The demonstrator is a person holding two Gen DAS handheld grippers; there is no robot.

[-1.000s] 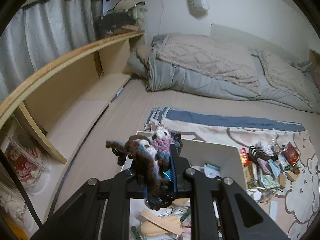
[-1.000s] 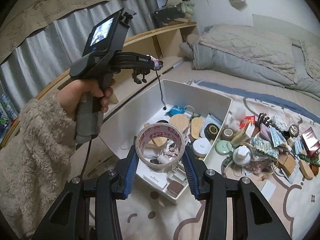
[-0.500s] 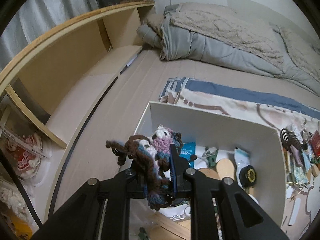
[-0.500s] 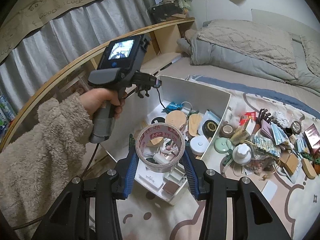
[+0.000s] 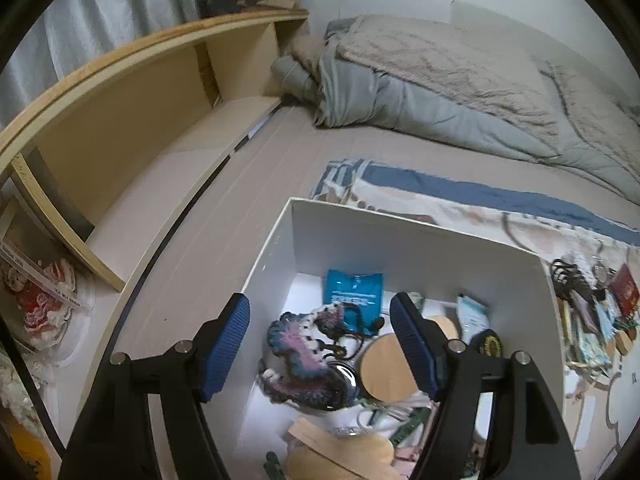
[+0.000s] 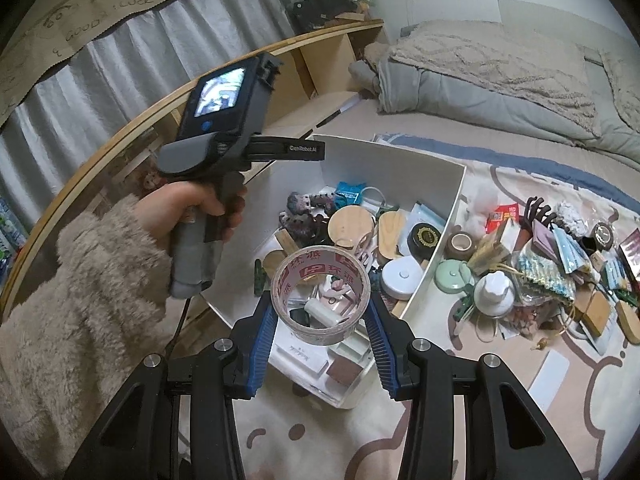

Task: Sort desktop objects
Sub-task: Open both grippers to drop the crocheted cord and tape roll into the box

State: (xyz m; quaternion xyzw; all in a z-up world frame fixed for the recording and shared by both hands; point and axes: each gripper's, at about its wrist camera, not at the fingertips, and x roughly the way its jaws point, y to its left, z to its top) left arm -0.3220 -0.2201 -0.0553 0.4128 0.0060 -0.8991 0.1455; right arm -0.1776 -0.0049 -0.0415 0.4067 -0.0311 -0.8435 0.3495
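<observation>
the left gripper (image 5: pixel 320 344) is opening over the box (image 5: pixel 400 240), toy (image 5: pixel 308 360) dropped; right gripper (image 6: pixel 320 320) is squeezing the tape (image 6: pixel 320 292), lower it gently

Your left gripper (image 5: pixel 320 344) points steeply downward, and its blue-padded jaws have just been opening; they now stand wide apart, pressing on nothing. Seen from your right side, your left hand (image 6: pixel 192 208) wraps around that gripper's grey pistol handle, the wrist covered by a fuzzy beige sleeve (image 6: pixel 80 300), with the forearm reaching in from the lower left. Your right gripper (image 6: pixel 320 312) also tilts downward, its two blue pads (image 6: pixel 262 344) pressed against opposite sides of a roll of tape (image 6: pixel 320 292), holding it upright between them.
</observation>
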